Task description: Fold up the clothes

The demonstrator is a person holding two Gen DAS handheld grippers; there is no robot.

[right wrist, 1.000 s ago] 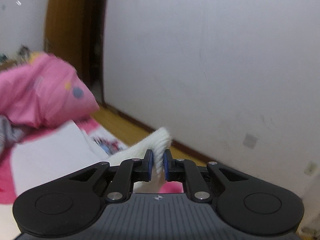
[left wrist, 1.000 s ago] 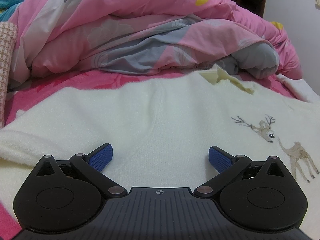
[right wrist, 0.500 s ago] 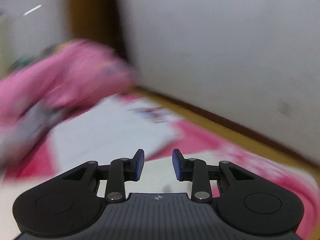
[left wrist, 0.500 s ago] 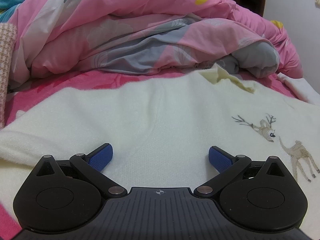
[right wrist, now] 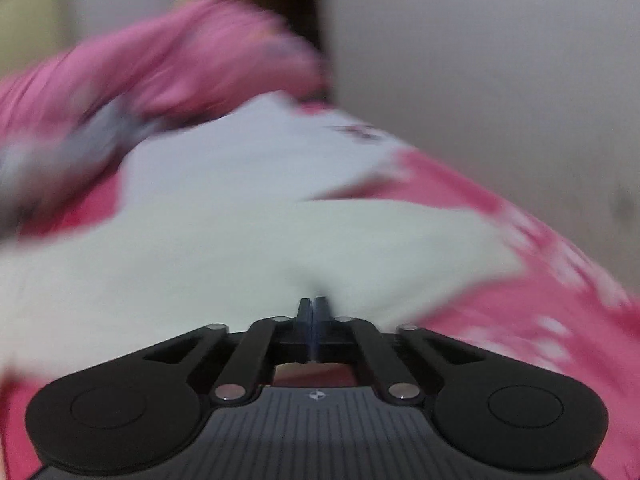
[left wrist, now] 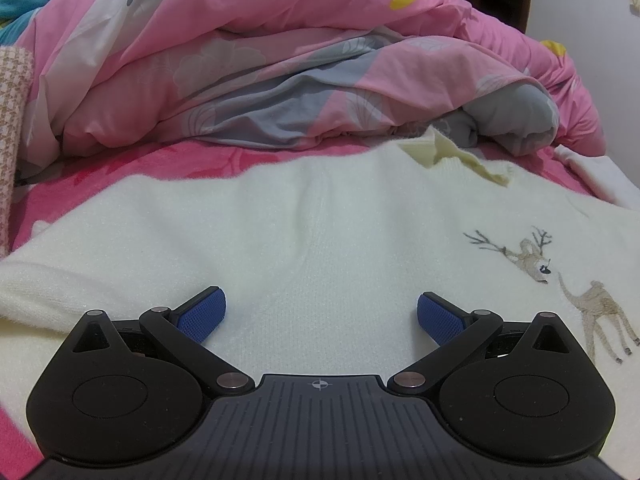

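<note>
Here the left claw (left wrist: 319,312) hangs released over the cream sweater (left wrist: 304,240), embroidered deer (left wrist: 528,260) at three o'clock; the right claw (right wrist: 314,308) is clenched, empty.

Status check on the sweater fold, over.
Left hand-held gripper open over cream sweater. Right hand-held gripper shut, nothing visibly between pads. Pink quilt bunched behind sweater.

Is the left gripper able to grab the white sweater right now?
Probably yes. The left gripper is wide open just above the white sweater, with nothing between its blue fingers and the knit. The pink quilt lies farther back.
</note>
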